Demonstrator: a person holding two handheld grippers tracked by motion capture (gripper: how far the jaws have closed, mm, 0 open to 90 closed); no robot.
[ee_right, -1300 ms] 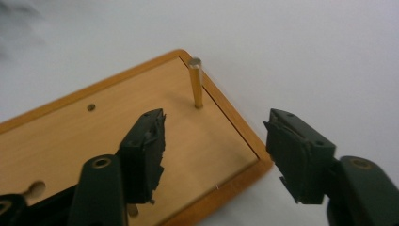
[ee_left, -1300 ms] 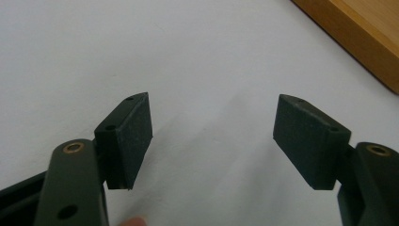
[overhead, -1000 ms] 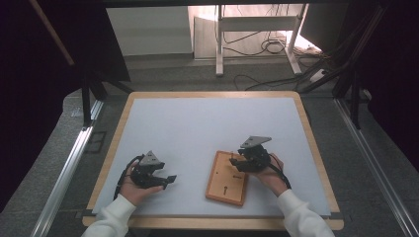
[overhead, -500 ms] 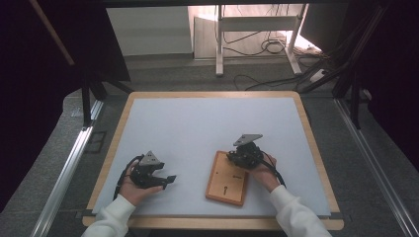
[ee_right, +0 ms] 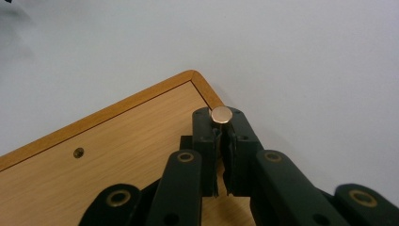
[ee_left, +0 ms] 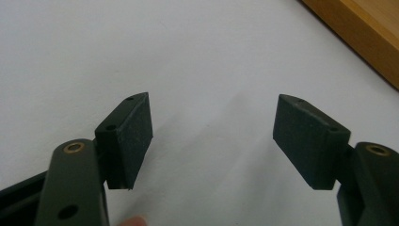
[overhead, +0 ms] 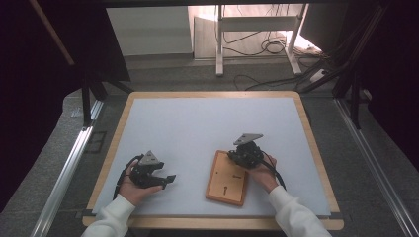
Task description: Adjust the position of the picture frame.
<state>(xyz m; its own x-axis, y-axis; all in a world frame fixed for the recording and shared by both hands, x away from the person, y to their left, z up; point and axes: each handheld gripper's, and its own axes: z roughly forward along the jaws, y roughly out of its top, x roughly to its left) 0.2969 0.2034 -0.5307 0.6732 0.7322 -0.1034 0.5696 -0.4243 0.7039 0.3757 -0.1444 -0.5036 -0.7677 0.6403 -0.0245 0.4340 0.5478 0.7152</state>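
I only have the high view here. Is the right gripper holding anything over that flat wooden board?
Observer: Yes. The right gripper has just been closing its jaws and is shut on a small round-headed brass-coloured pin, by a rounded corner of the flat wooden board.
Operator: Any hole nearby?
Observer: A small round hole sits in the board's face near its rim, apart from the pin.
Operator: And the left gripper?
Observer: The left gripper is open, with nothing between its jaws, over the white table top.
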